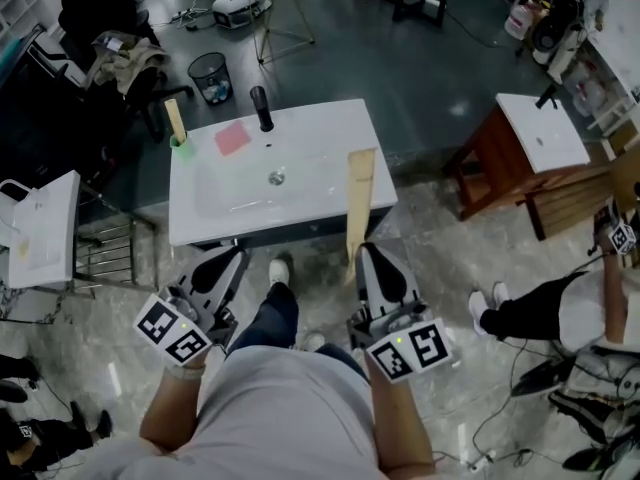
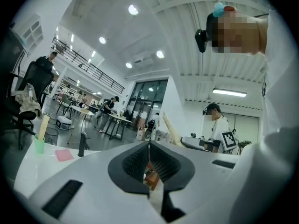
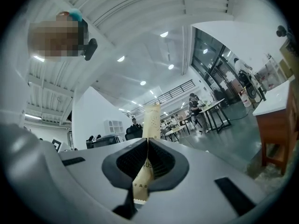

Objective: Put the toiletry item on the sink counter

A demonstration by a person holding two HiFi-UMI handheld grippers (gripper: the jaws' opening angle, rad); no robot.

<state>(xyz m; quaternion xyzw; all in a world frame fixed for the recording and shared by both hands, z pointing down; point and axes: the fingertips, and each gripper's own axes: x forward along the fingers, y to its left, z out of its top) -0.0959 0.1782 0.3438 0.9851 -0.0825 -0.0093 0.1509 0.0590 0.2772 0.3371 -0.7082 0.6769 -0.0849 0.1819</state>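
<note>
Toiletry box (image 1: 359, 203) — a long, pale tan carton — stands nearly upright at the front right corner of the white sink surface (image 1: 320, 133). Its lower end is clamped between the ribbed pads of the right tongs (image 1: 366, 253), and its top rises over the surface's right edge. Whether it touches the surface cannot be told. The left tongs (image 1: 238, 256) hang just off the surface's front left edge, pressed together on nothing. At the back of the surface stand a black faucet (image 1: 262, 108), a pink pad (image 1: 232, 138) and — at the left corner — a green cup (image 1: 181, 149).
</note>
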